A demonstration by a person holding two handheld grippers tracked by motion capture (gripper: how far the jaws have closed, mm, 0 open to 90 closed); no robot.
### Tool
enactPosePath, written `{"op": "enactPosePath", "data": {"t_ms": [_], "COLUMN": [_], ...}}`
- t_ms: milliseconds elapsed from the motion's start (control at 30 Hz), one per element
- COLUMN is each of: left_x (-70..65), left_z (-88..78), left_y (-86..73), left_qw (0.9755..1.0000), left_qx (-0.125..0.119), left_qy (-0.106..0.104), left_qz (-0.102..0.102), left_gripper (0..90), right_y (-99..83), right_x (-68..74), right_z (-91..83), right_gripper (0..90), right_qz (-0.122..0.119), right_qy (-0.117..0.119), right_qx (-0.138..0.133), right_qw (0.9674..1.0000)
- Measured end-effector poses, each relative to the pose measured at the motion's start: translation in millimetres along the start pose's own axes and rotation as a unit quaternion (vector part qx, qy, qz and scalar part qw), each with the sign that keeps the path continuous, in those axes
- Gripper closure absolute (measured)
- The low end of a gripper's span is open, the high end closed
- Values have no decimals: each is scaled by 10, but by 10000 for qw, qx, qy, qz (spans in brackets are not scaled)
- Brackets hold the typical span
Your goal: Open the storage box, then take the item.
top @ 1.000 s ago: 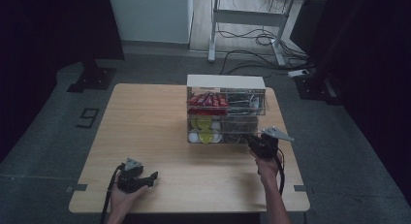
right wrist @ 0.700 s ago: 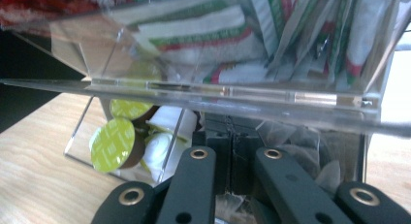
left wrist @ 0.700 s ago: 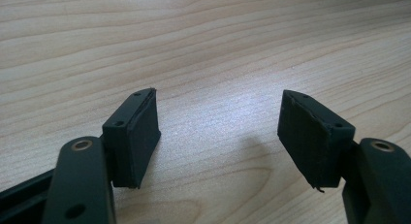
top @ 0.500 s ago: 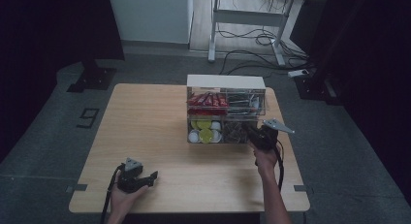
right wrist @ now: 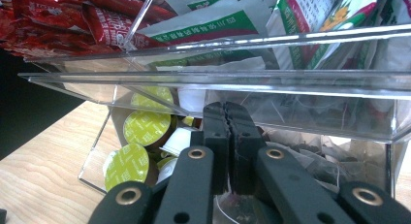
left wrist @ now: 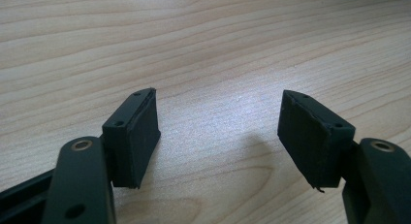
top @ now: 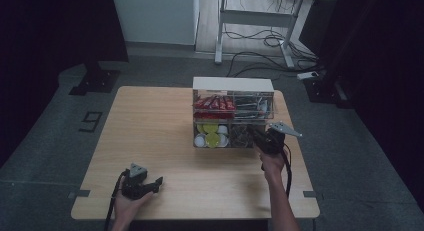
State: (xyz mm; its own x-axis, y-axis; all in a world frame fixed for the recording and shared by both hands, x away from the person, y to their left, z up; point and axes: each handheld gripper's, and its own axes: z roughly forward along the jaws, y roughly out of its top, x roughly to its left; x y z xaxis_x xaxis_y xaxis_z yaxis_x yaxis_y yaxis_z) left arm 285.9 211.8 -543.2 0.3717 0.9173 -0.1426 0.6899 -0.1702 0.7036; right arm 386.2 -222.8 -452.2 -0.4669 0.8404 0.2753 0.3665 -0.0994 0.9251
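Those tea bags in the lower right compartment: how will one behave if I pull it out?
The tea bags look thin and crumpled, so probably floppy and very light. Strings show among them, so one may drag neighbours along. The right hand-held gripper, jaws together, sits at that compartment.

The organiser (top: 233, 113) stands on the table (top: 150, 121), toward its far edge and right of centre. Inside, two levels: packets (top: 214, 103) fill the upper left compartment, sachets (top: 252, 105) the upper right. Below the packets, capsules (top: 211, 136) lie in the lower left compartment; tea bags (top: 242, 134) sit in the lower right. The right gripper (top: 259, 136) is just in front of the organiser, at that lower right compartment, its tips at the tea bags. Well apart, at the table's near left corner, the left gripper (top: 156, 183) rests low over bare wood. Behind the table, a desk frame (top: 255, 21) stands on the floor.
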Motion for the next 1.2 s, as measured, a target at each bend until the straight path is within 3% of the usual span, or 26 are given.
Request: {"op": "enactPosePath", "data": {"t_ms": [167, 467, 633, 800, 1200], "left_x": [-55, -105, -209, -391, -594], "left_z": [-25, -27, -12, 24, 34], "left_y": [31, 97, 210, 352, 594], "left_qw": [9998, 9996, 9994, 9991, 9981], "left_qx": [-147, -261, -322, -346, -502], "left_qy": [82, 121, 72, 36, -57], "left_qz": [92, 53, 71, 242, 342], "left_gripper": [311, 304, 304, 304, 305], "right_y": [2, 2, 5, 10, 8], "right_x": [18, -1, -8, -18, -33], "right_z": [-11, -29, -43, -58, -64], "right_gripper": [872, 872, 872, 872, 873], "right_qz": [-17, 23, 49, 70, 78], "right_qy": [9, 74, 86, 102, 144], "right_qx": [-25, -54, -75, -116, -138], "right_qw": [10000, 10000, 9999, 9999, 9998]}}
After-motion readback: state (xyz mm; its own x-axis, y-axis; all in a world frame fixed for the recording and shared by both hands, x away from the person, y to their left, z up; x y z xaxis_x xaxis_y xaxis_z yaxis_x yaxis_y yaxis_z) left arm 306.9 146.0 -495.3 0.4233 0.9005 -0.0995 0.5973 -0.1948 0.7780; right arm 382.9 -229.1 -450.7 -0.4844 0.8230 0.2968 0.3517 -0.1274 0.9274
